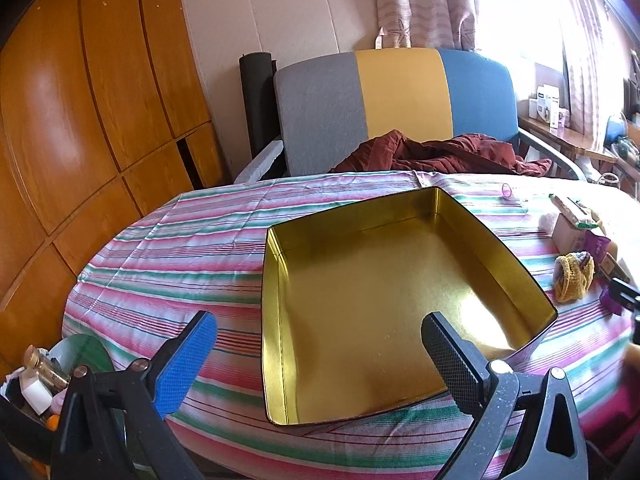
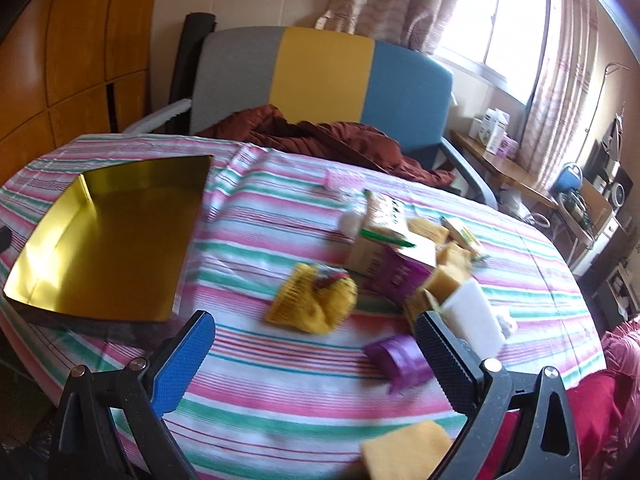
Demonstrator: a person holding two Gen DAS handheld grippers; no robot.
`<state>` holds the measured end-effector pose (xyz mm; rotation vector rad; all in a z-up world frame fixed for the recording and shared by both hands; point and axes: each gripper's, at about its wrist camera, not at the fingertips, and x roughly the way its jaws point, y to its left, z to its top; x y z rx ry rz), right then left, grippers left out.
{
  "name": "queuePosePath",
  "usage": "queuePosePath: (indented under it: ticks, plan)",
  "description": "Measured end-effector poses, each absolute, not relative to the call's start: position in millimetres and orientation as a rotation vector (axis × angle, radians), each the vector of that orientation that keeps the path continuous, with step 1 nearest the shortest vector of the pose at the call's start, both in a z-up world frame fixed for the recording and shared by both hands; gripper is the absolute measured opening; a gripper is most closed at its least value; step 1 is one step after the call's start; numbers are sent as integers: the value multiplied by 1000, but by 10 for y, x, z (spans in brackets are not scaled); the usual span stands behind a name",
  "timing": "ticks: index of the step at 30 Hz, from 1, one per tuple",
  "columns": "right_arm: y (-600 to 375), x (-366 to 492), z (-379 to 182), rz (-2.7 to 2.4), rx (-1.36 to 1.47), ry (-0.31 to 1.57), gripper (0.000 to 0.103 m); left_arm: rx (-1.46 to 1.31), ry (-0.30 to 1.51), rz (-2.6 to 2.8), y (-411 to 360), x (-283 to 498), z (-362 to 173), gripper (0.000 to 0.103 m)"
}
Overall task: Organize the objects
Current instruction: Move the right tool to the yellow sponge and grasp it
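The striped tablecloth point(image 1: 168, 248) covers the table in both views, and behind it at twelve o'clock stands a chair point(image 1: 396, 100) with grey, yellow and blue panels, a dark red garment point(image 1: 448, 152) heaped on its seat. The left wrist view is filled by the gold tin tray point(image 1: 384, 300), lying empty on the cloth straight ahead of the left gripper point(image 1: 320, 356), whose fingers stand wide apart with nothing between them, its dark finger point(image 1: 452, 364) overlapping the tray's near edge. At seven o'clock that view alone shows a dark bin point(image 1: 36, 384) of small items below the table edge. The right wrist view pushes the tray point(image 2: 108, 240) out to nine o'clock and shows what the left view only clips at three o'clock: a pile of small boxes and packets point(image 2: 400, 248) at one o'clock, a yellow knitted pouch point(image 2: 312, 300) lying near its left side, a white block point(image 2: 476, 316) and a purple item point(image 2: 400, 356) just beside the dark finger. The right gripper point(image 2: 316, 356) is likewise spread fully and holds nothing. A yellow sponge point(image 2: 404, 448) lies at six o'clock. Motion blur softens the pile.
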<state>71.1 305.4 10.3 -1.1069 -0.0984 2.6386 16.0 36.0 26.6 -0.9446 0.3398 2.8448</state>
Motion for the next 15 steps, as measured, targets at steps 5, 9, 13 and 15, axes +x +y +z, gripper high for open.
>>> queuePosePath:
  ticks: [5,9,13,15]
  plan:
    - [3288,827,84,2593,-1175,-85,102,-956,333,2813,398,132,238,103]
    - [3501,944,61,2564,-1267,-63,101,-942,313,2759,481,114,239,103]
    - [3713,1082,11,2544,-1426,-73,99,-909,291,2689,603,105,270,103]
    - [3796,1140,-48,2523,-1516,-85,94,-895,301,2654,701,100,272,103]
